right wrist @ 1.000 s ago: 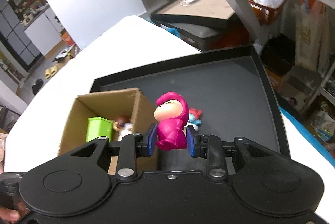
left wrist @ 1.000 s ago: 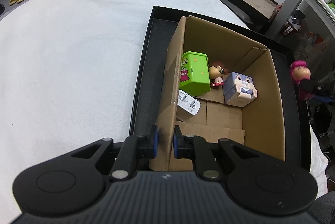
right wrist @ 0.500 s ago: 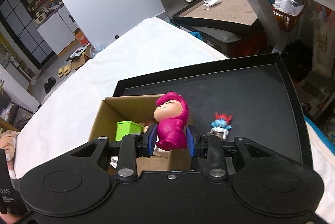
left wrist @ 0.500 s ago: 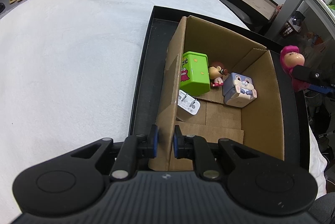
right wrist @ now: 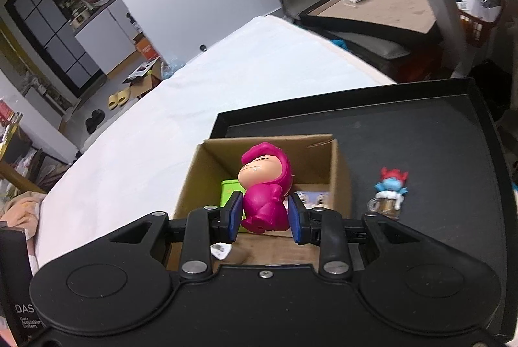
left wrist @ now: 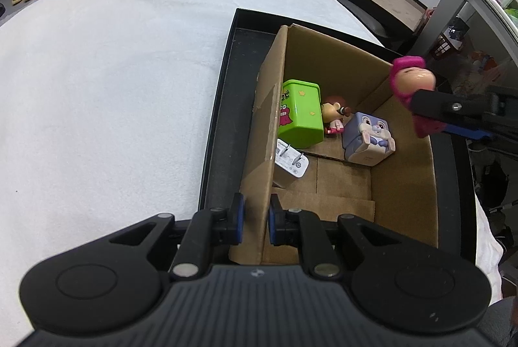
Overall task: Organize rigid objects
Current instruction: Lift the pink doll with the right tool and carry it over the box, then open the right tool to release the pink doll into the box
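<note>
A white towelling cloth [left wrist: 113,81] is spread under a matt black tray [left wrist: 223,107]. The left gripper [left wrist: 254,219] is clamped on the corrugated cardboard box [left wrist: 259,133] wall. Inside lie a glossy green tin [left wrist: 301,117] – its lettering unreadable – and a boxy rabbit cube [left wrist: 369,136]. A smooth magenta plastic figurine [right wrist: 265,198] is pinched by the right gripper [right wrist: 265,219] above the box.

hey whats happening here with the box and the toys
A person is sorting small toys into an open brown cardboard box that stands in a black tray. The left hand-held gripper is shut on the box's near wall. The right hand-held gripper holds a magenta hooded figurine above the box. A green tin, a grey rabbit cube and a small doll are already inside; a small blue and red figurine is on the tray outside the box.
</note>
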`<state>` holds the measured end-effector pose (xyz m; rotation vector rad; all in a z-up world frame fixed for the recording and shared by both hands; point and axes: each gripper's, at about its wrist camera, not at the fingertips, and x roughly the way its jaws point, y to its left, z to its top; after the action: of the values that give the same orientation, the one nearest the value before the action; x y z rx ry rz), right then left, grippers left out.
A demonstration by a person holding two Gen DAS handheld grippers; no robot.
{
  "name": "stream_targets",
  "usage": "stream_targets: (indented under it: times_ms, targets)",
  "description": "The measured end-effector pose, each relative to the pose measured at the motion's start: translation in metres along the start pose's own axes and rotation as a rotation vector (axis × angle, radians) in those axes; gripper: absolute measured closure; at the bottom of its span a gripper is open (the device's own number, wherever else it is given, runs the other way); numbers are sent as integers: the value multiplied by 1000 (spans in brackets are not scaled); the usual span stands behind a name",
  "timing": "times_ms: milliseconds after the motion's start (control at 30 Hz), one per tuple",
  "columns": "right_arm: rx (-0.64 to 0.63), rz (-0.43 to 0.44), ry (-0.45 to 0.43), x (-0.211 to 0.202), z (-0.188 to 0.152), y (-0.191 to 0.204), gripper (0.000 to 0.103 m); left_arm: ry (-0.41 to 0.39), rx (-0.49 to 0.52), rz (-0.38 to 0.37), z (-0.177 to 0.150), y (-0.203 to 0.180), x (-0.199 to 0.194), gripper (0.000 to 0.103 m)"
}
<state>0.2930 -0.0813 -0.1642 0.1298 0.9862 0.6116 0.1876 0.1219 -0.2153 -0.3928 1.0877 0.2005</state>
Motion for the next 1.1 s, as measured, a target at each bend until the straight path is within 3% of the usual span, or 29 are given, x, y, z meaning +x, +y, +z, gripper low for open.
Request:
stream_targets:
  times_ms: [533, 900, 1100]
  targets:
    - [-16, -13, 83, 34, -22, 28, 73, 5, 7, -18, -1, 2, 0, 89]
    - [25, -83, 138, 55, -30, 24, 73, 8, -2, -36, -2, 6, 0, 89]
    - [53, -65, 184, 67, -34, 21, 73, 6, 4, -38, -2, 4, -1, 88]
